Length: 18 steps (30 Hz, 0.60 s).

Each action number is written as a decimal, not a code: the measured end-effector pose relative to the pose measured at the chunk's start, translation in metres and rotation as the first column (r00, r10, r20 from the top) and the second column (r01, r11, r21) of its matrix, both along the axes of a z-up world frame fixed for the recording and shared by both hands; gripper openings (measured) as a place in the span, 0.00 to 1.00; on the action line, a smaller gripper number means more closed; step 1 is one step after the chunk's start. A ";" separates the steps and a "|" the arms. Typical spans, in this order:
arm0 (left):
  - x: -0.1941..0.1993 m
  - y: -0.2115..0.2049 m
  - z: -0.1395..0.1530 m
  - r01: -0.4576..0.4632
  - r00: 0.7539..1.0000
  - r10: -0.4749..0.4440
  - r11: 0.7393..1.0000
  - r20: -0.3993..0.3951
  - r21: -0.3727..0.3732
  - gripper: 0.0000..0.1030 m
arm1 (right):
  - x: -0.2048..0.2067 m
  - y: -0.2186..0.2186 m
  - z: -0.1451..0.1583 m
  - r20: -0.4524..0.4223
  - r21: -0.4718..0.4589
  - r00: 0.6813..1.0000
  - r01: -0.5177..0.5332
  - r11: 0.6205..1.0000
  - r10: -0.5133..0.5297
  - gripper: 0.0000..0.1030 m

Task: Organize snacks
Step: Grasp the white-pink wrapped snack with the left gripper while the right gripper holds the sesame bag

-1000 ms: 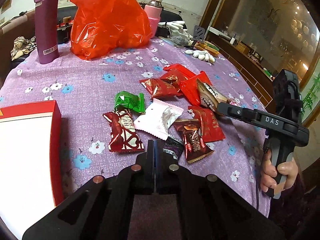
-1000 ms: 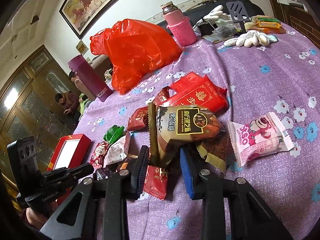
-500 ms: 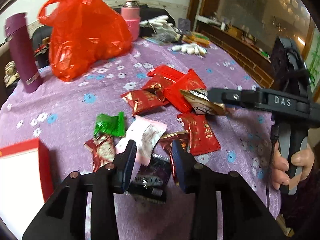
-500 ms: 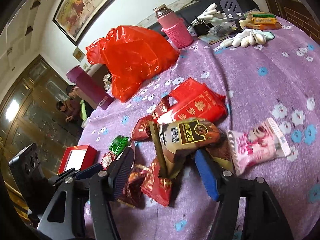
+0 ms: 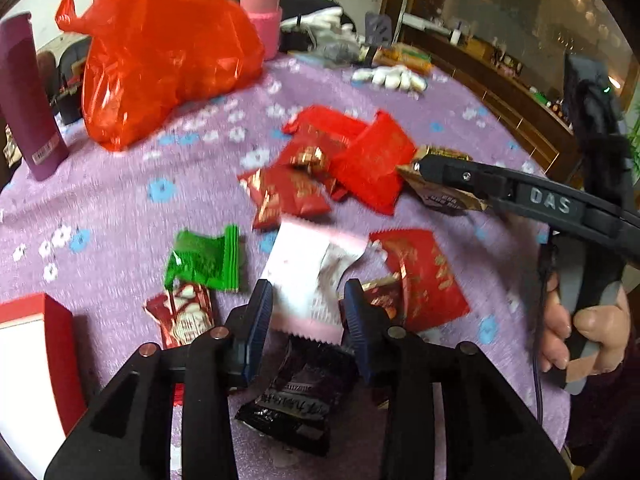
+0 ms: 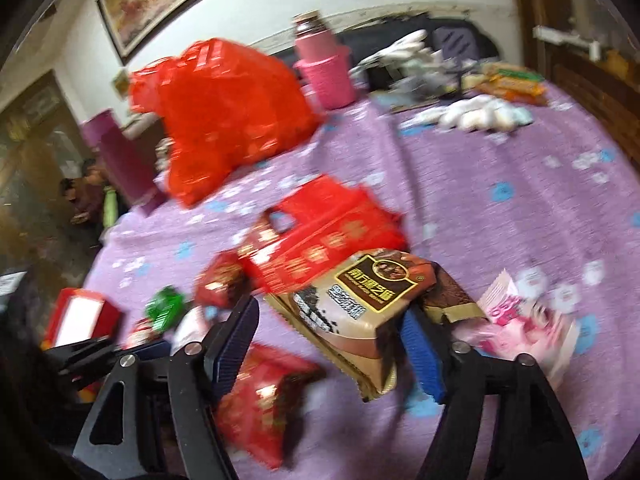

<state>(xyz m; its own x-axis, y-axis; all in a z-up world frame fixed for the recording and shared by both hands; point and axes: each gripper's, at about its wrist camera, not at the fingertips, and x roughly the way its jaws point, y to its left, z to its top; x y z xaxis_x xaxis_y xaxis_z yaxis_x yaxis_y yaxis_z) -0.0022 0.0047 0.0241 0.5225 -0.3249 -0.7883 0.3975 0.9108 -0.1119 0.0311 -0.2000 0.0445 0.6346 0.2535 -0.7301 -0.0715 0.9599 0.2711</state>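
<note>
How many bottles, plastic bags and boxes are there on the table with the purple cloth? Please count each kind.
Bottles: 2, a purple bottle and a pink bottle
Plastic bags: 1, the red plastic bag
Boxes: 1, the red box
Total: 4

Matt purple cloth with printed flowers over the table (image 5: pixel 120 200); glossy crinkled foil on the red snack packets (image 5: pixel 288 196); shiny thin plastic in the orange-red bag (image 5: pixel 160 56); matt black plastic on the left gripper (image 5: pixel 308 312), ribbed blue pads (image 5: pixel 260 316); smooth satin film on the brown packet (image 6: pixel 360 304)
</note>
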 end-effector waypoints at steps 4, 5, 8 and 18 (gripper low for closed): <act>0.004 -0.011 -0.001 0.037 0.999 -0.037 0.998 -0.005 0.041 0.33 | 0.010 -0.015 -0.004 -0.027 0.038 0.999 0.043 0.998 -0.042 0.72; 0.006 -0.012 -0.002 0.033 0.999 -0.033 0.998 -0.006 0.045 0.33 | 0.013 -0.011 -0.005 -0.031 0.026 0.999 0.032 0.999 -0.031 0.72; 0.013 -0.009 -0.006 0.010 0.999 -0.010 1.000 -0.033 0.007 0.33 | 0.020 0.001 -0.006 -0.035 -0.046 0.999 0.018 0.999 -0.019 0.72; 0.017 -0.020 -0.013 -0.002 1.000 0.002 1.000 -0.009 0.009 0.36 | 0.031 -0.031 -0.020 -0.117 0.261 0.993 0.034 0.965 -0.003 0.63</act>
